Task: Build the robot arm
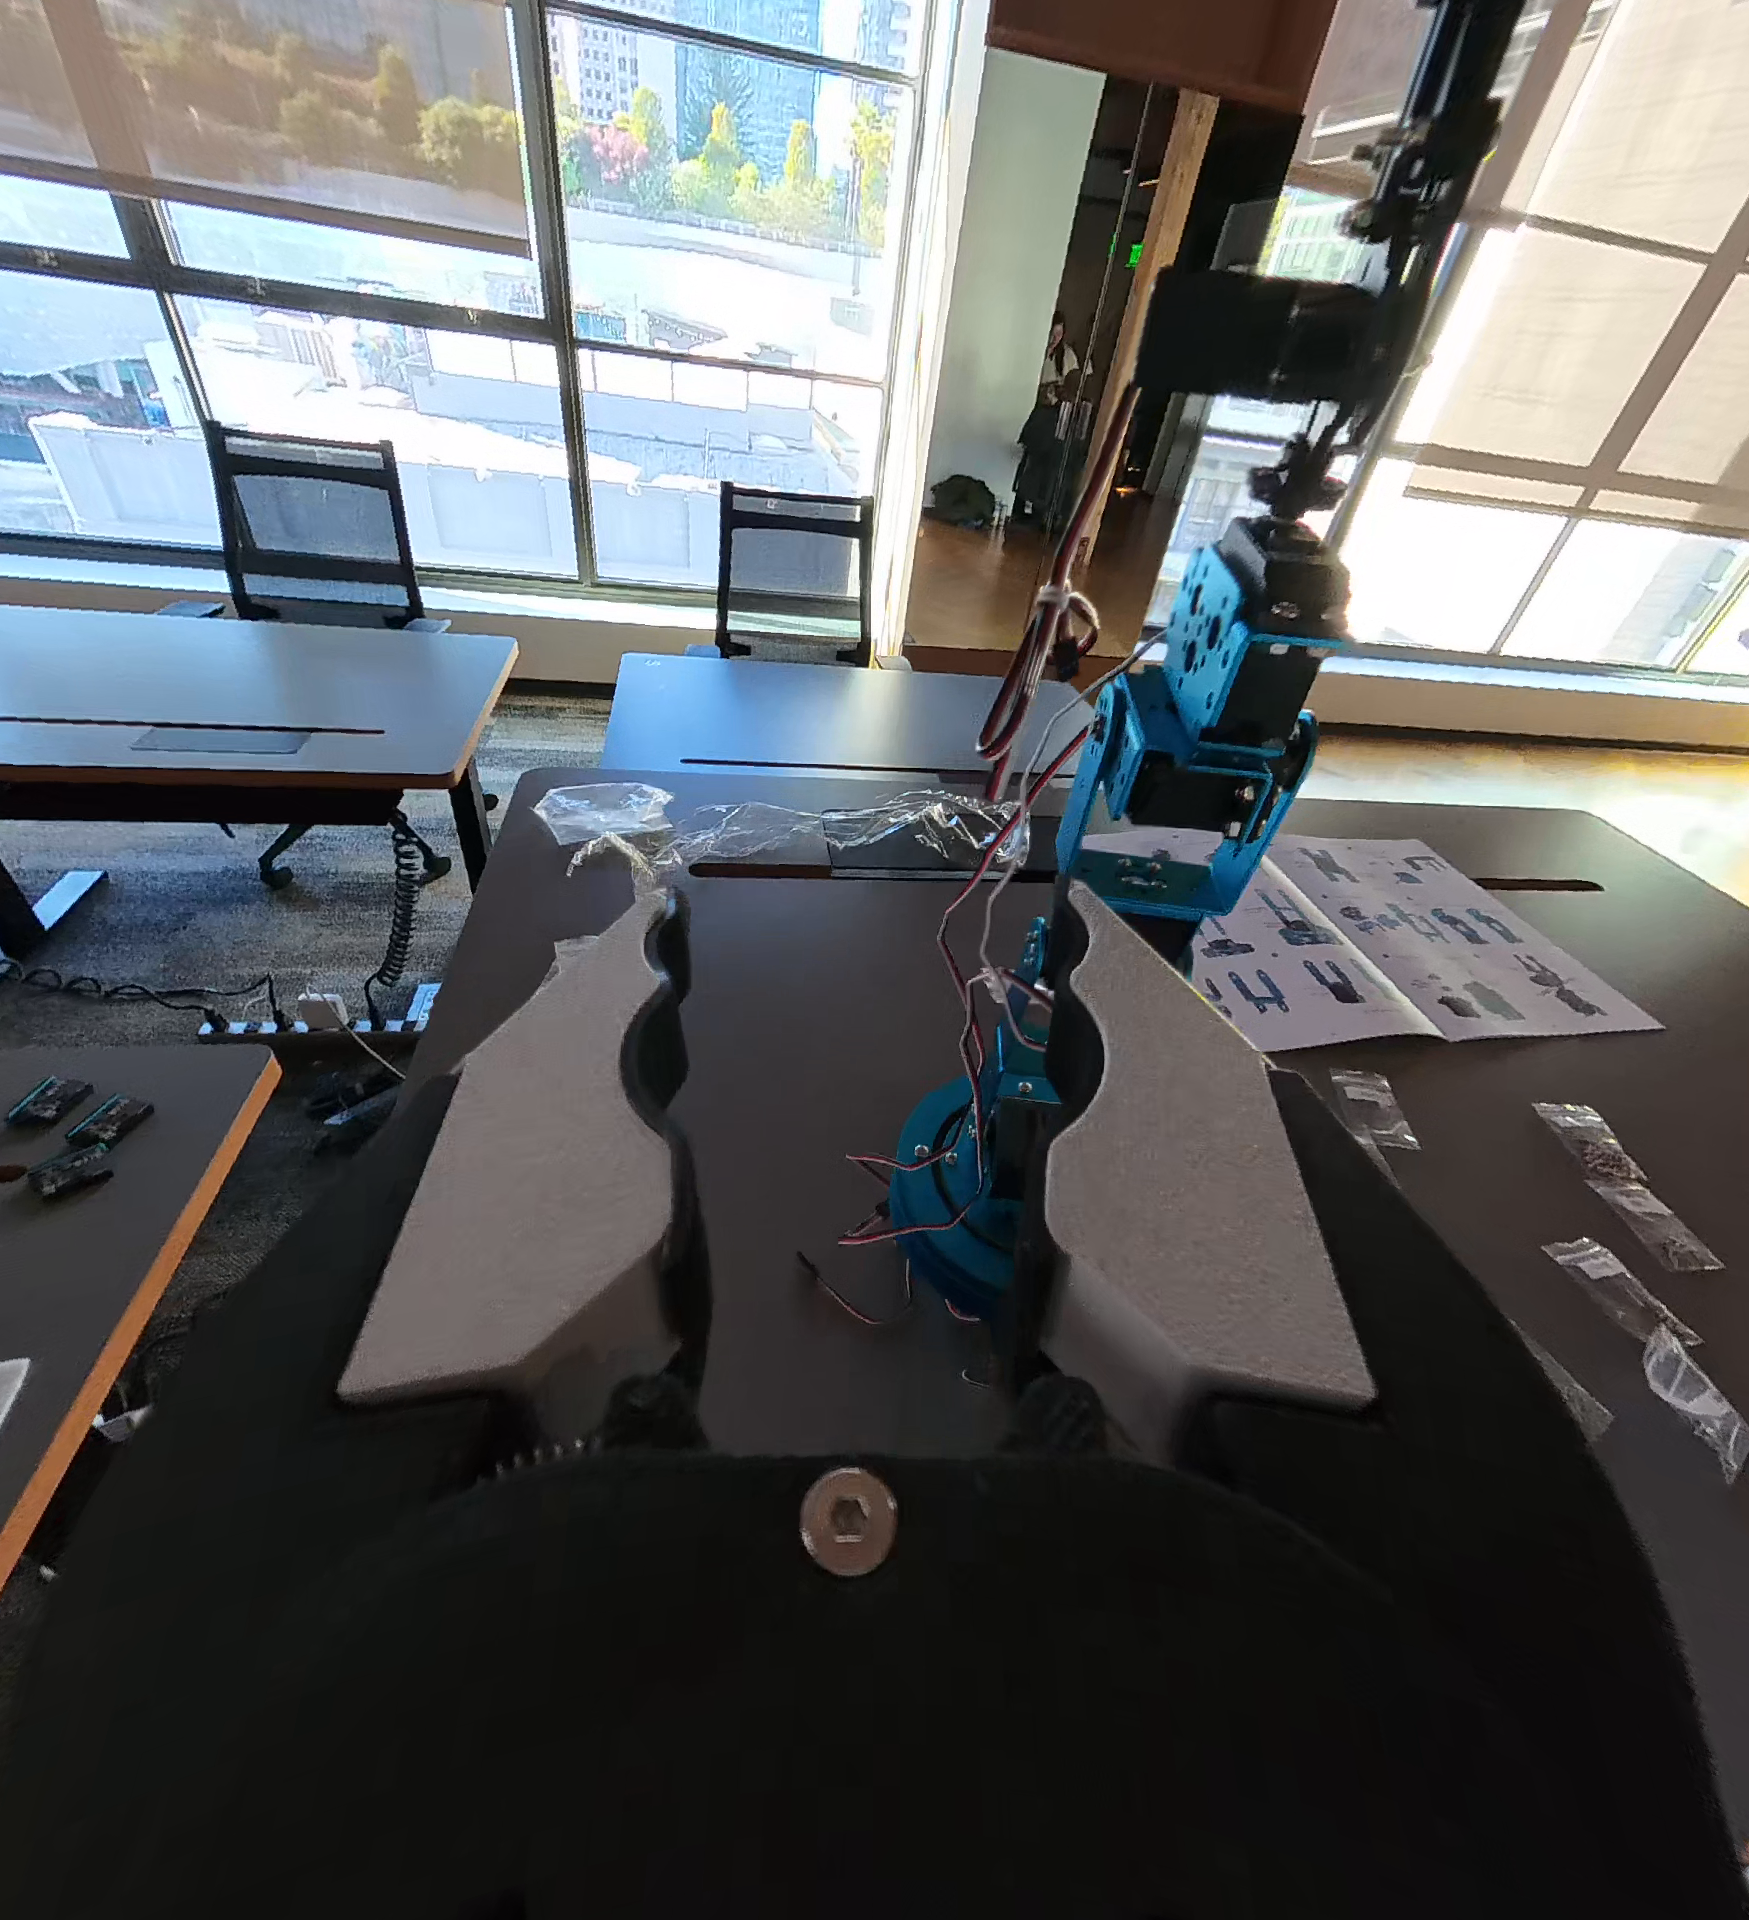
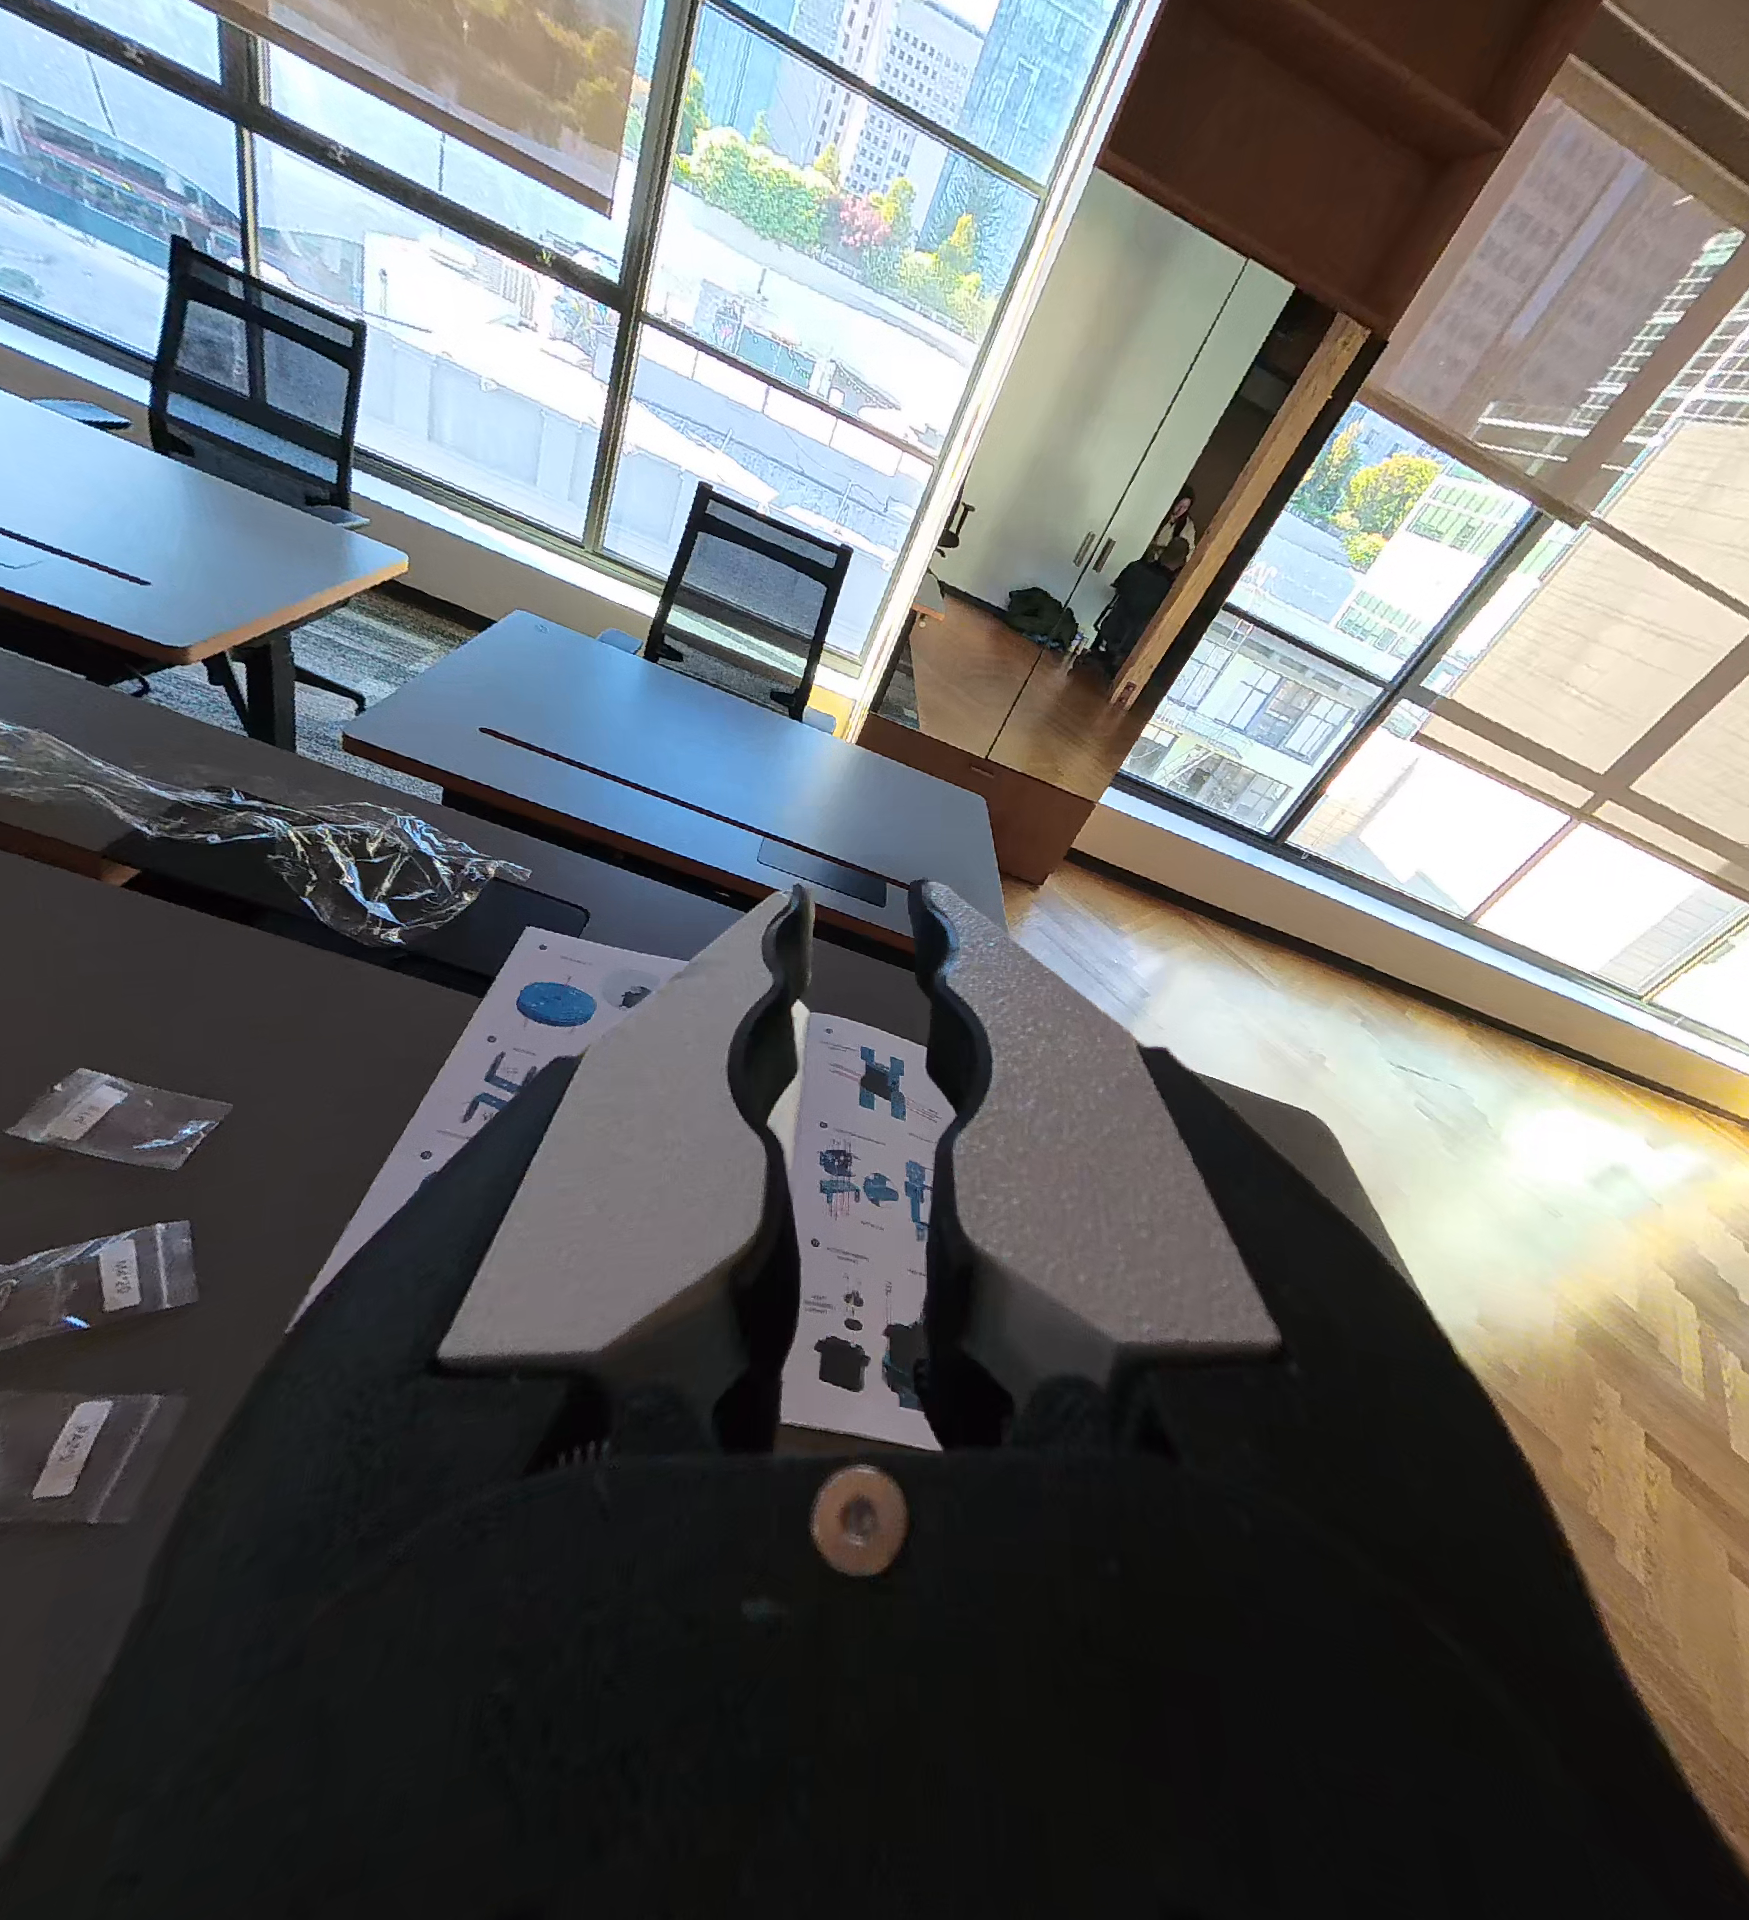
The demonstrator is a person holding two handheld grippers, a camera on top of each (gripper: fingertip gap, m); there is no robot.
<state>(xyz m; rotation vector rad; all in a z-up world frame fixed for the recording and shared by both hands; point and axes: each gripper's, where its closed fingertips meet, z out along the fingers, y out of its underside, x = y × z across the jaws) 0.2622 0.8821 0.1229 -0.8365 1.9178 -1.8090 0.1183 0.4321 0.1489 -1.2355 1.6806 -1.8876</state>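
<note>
Two hand-held grippers are hovering over the table [image 1: 797,1039], the left hand-held gripper [image 1: 875,925] gaping wide just beside a blue arm [image 1: 1202,727], the right hand-held gripper [image 2: 859,914] hanging slightly parted, empty, above a leaflet [image 2: 849,1195].

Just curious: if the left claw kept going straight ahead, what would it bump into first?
Probably the blue robot arm kit by its right finger; otherwise crumpled plastic wrap farther along. Depth is uncertain.

Toy arm [image 1: 963,1216] stands mid-table [image 1: 808,1039] — booklet [image 1: 1400,945] to its right, plastic wrap [image 1: 797,821] behind.
</note>
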